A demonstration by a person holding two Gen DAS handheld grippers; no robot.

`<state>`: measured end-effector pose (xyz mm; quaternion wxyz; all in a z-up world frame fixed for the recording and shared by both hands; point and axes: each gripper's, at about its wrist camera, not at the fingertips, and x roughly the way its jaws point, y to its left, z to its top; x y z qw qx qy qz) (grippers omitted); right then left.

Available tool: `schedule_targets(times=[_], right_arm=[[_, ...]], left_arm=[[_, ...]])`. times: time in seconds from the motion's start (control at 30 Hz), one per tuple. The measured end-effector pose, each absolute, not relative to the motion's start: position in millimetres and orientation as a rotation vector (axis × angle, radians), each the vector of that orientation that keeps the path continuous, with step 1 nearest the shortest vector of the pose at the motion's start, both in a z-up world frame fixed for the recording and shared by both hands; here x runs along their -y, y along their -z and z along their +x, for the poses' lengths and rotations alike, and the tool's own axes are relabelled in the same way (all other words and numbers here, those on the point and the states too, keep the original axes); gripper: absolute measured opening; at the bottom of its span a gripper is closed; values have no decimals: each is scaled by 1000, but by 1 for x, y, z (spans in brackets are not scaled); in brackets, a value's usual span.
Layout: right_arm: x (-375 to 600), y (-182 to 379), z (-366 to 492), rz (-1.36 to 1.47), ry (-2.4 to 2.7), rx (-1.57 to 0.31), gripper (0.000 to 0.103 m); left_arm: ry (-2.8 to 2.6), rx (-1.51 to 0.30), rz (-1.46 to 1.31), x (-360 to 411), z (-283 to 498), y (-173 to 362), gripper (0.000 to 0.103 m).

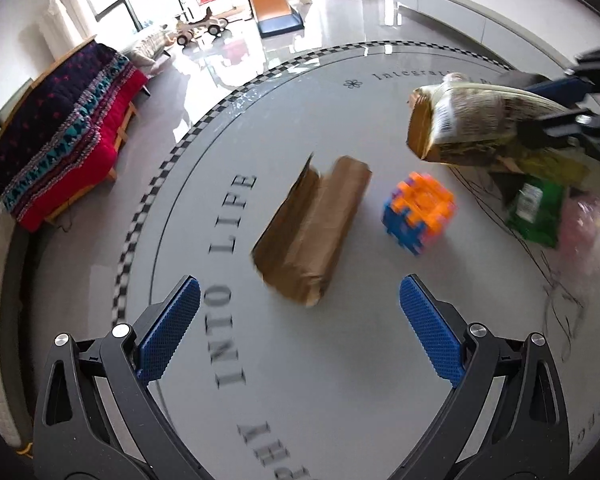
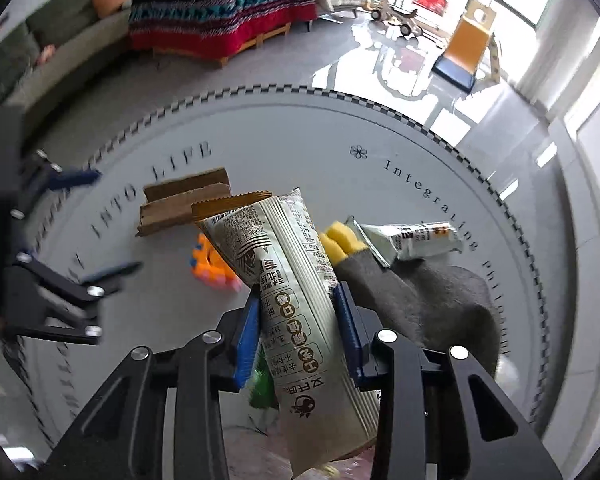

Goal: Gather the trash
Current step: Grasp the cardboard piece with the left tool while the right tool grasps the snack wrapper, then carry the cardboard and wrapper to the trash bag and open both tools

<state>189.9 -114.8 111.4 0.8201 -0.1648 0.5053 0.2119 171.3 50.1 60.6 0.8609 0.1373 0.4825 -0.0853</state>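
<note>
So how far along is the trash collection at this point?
No finished step shows; no bin is visible. In hand: the right gripper holds a snack wrapper above the table. Left: cardboard piece, small wrapper, green packet. The left gripper is open, empty.

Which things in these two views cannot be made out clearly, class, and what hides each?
- Green packet: left wrist view, blurred, partly behind the held snack wrapper.
- Puzzle cube: right wrist view, mostly hidden by that wrapper.
- Left gripper: right wrist view, motion-blurred, cut by the edge.
</note>
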Motion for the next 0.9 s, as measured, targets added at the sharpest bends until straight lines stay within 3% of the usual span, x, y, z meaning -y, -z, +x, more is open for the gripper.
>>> schedule_targets(times=[0.33, 0.4, 0.5, 0.9], right_arm=[[126, -110, 219, -130, -423, -1061, 38], [129, -109, 222, -105, -419, -1058, 38], [129, -109, 222, -92, -415, -1048, 38], [119, -128, 181, -47, -451, -1032, 38]], left_arm=[[177, -1048, 326, -46, 223, -33, 97], [172, -1054, 332, -44, 227, -26, 85], [181, -1060, 247, -50, 226, -26, 41], [162, -1015, 138, -62, 140, -66, 39]])
